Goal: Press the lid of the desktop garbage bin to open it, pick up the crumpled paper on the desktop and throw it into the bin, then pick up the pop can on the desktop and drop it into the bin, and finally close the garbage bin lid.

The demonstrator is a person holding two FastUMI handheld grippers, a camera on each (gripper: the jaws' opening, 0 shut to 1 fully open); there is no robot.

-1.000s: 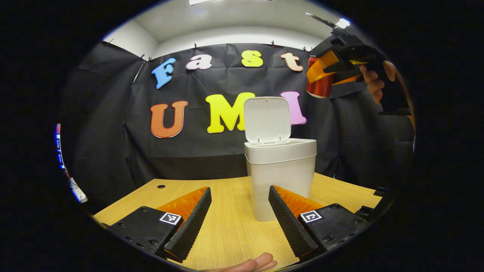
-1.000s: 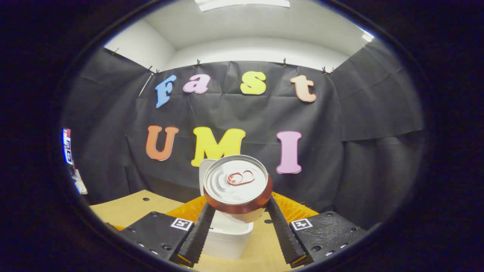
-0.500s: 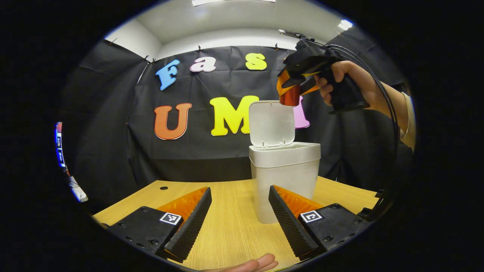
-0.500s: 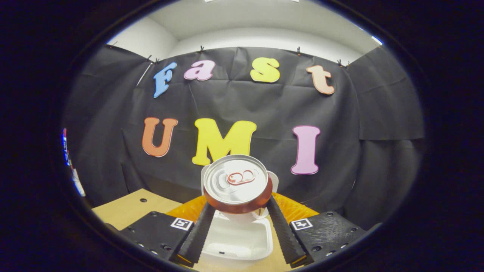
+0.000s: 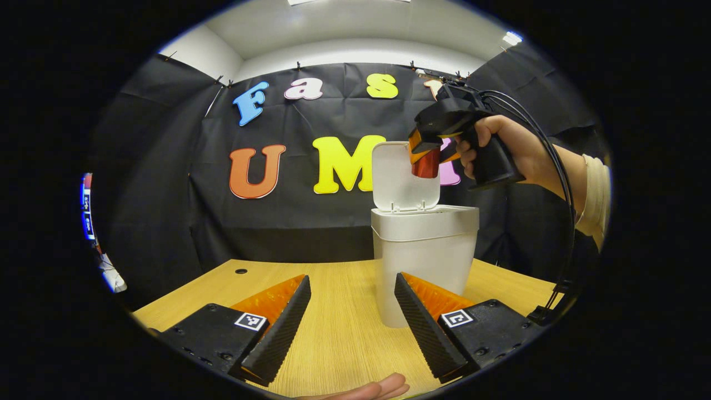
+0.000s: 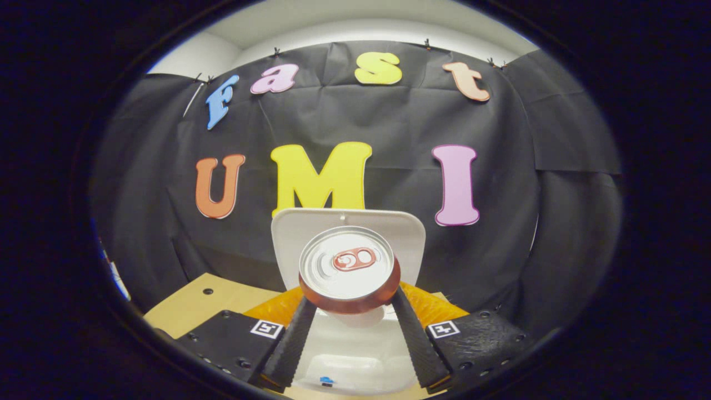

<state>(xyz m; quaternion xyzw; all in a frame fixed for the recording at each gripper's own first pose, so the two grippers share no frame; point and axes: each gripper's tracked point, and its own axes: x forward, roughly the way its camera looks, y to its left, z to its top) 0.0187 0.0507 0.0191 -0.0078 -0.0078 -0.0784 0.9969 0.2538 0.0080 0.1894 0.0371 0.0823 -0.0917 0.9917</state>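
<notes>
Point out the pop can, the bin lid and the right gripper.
pop can [image 6: 347, 265]: right gripper view, on its silver top.
bin lid [image 5: 397, 178]: left gripper view, on the raised lid's inner face.
right gripper [image 6: 349, 328]: right gripper view, midway between its fingers.

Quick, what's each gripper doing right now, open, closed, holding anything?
Left gripper: open, holding nothing, low over the wooden table.
Right gripper: closed on the red aluminium pop can, above the open white plastic bin.

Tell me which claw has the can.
The right claw, clamped on the pop can above the open bin; the left claw is open and empty.
</notes>
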